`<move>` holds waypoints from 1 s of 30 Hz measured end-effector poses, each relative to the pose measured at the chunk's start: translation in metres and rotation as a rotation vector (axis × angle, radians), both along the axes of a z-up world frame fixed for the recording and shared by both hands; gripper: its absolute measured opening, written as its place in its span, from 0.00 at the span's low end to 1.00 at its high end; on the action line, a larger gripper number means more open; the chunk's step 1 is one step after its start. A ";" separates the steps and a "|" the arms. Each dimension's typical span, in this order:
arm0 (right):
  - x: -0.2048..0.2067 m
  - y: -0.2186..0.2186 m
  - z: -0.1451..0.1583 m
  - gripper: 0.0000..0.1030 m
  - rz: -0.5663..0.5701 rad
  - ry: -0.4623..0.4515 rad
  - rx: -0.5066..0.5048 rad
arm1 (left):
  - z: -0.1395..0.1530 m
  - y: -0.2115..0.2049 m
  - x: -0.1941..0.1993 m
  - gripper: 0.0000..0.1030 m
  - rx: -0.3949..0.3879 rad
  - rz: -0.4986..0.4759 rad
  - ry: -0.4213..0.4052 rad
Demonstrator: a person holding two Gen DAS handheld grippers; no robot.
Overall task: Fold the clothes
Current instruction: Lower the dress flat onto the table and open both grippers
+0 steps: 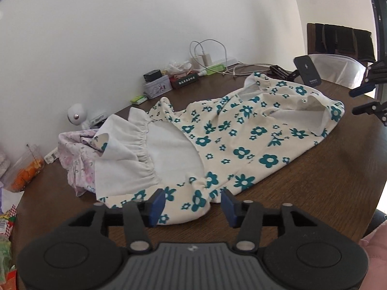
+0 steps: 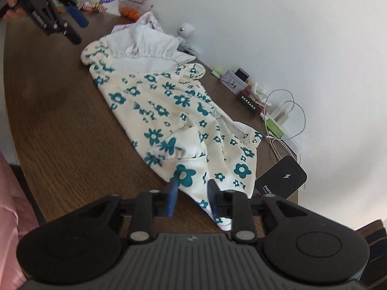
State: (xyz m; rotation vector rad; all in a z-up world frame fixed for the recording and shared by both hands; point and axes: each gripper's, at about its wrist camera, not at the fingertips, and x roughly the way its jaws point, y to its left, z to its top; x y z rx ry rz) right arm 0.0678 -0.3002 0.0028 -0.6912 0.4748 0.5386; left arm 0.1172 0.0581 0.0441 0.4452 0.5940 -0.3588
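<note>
A cream garment with teal flowers (image 1: pixel 241 140) lies spread along the brown table (image 1: pixel 326 169), its elastic waist turned out to show white lining (image 1: pixel 135 149). It also shows in the right wrist view (image 2: pixel 157 111). My left gripper (image 1: pixel 192 203) is open, its blue pads on either side of the near waist corner. My right gripper (image 2: pixel 192 193) is partly open with the garment's near end between its pads; it also shows at the right edge of the left wrist view (image 1: pixel 367 99). The left gripper shows at the top left of the right wrist view (image 2: pixel 72 27).
A pink floral cloth (image 1: pixel 77 159) lies beside the waist. A black charger pad (image 1: pixel 307 71), cables (image 1: pixel 217 55), a tin (image 1: pixel 157 88), a small white camera (image 1: pixel 76 116) and a bag of oranges (image 1: pixel 26 171) line the wall side. A chair (image 1: pixel 338 46) stands beyond the table.
</note>
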 end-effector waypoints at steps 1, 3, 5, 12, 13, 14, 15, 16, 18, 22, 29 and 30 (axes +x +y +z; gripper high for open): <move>0.006 -0.003 0.011 0.39 -0.013 0.018 0.062 | 0.004 0.006 0.011 0.56 0.003 0.031 -0.001; 0.024 -0.001 0.032 0.42 -0.015 0.052 0.144 | 0.005 0.019 0.037 0.59 -0.008 0.092 0.013; 0.045 0.004 0.054 0.49 -0.012 0.086 0.217 | 0.004 0.031 0.065 0.68 -0.024 0.151 0.032; 0.136 0.082 0.080 0.66 0.017 0.182 0.222 | -0.008 0.074 0.151 0.68 -0.098 0.333 0.132; 0.148 0.095 0.076 0.66 0.013 0.198 0.207 | -0.012 0.078 0.157 0.68 -0.120 0.341 0.151; 0.161 0.107 0.073 0.66 0.009 0.213 0.191 | -0.015 0.083 0.162 0.67 -0.145 0.343 0.168; 0.171 0.116 0.066 0.66 -0.002 0.222 0.176 | -0.019 0.087 0.167 0.65 -0.170 0.345 0.184; 0.182 0.125 0.060 0.67 -0.014 0.231 0.160 | -0.022 0.091 0.172 0.64 -0.195 0.347 0.200; 0.199 0.137 0.047 0.66 -0.039 0.254 0.146 | -0.026 0.097 0.179 0.49 -0.236 0.346 0.230; 0.221 0.146 0.024 0.66 -0.078 0.306 0.154 | -0.033 0.101 0.184 0.33 -0.253 0.353 0.259; 0.227 0.143 0.003 0.66 -0.094 0.363 0.171 | -0.039 0.107 0.183 0.01 -0.294 0.352 0.277; 0.226 0.142 0.001 0.66 -0.090 0.375 0.173 | -0.038 0.106 0.181 0.00 -0.284 0.350 0.268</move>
